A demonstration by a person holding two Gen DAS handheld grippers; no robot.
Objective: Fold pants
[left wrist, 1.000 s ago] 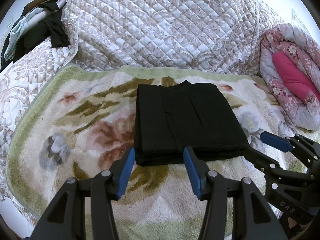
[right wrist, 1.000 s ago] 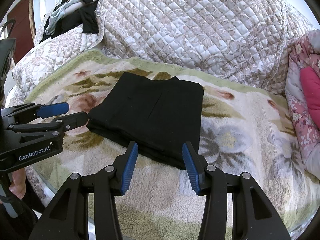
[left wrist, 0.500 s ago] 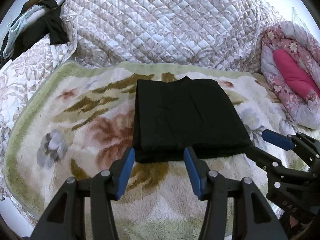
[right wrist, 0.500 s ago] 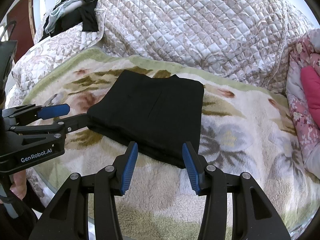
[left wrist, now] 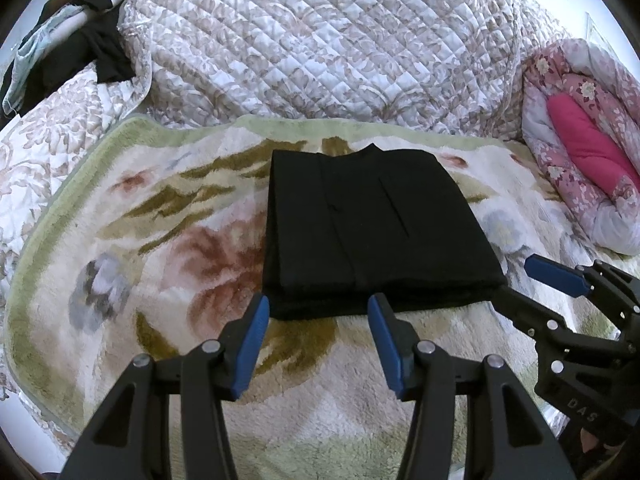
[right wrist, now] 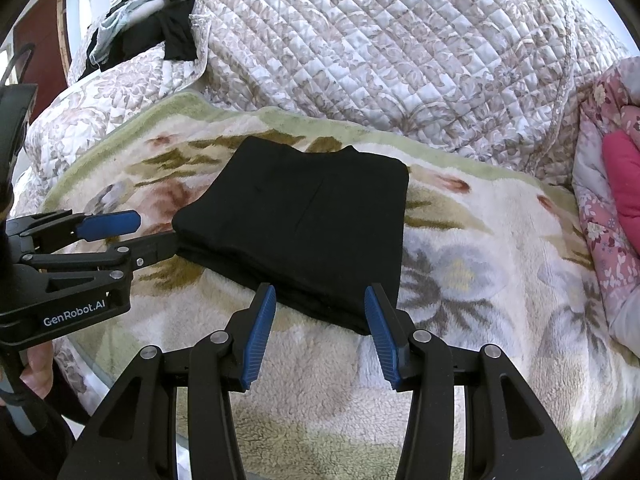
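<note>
On the floral fleece blanket [left wrist: 120,320] spread over the bed, the black pants [left wrist: 372,232] lie folded into a compact, squared rectangle with several layers stacked at the near edge. Judging by that tidy shape, the folding looks essentially finished, or at most one tuck away from it.

Both grippers hover at the near edge of the bundle, tilted down toward it. The left gripper [left wrist: 316,320] sits at the near left corner, its blue fingers [left wrist: 252,344] spread apart with only blanket and the pants' hem between them; they grasp nothing. The right gripper [right wrist: 320,316] stands the same way at the near right corner, fingers released and empty. In each view the other gripper reaches in from the side, its lower finger appearing to touch or slip just under the corner of the fabric; whether it actually presses on the cloth I cannot tell.

That paired placement, one tool at each near corner, suits either a final smoothing of the stack or lifting it evenly. A quilted bedspread [left wrist: 320,40] rises at the far side, a pink floral quilt [left wrist: 580,152] lies bundled to the right, and dark clothes [left wrist: 72,52] are heaped at the far left.
</note>
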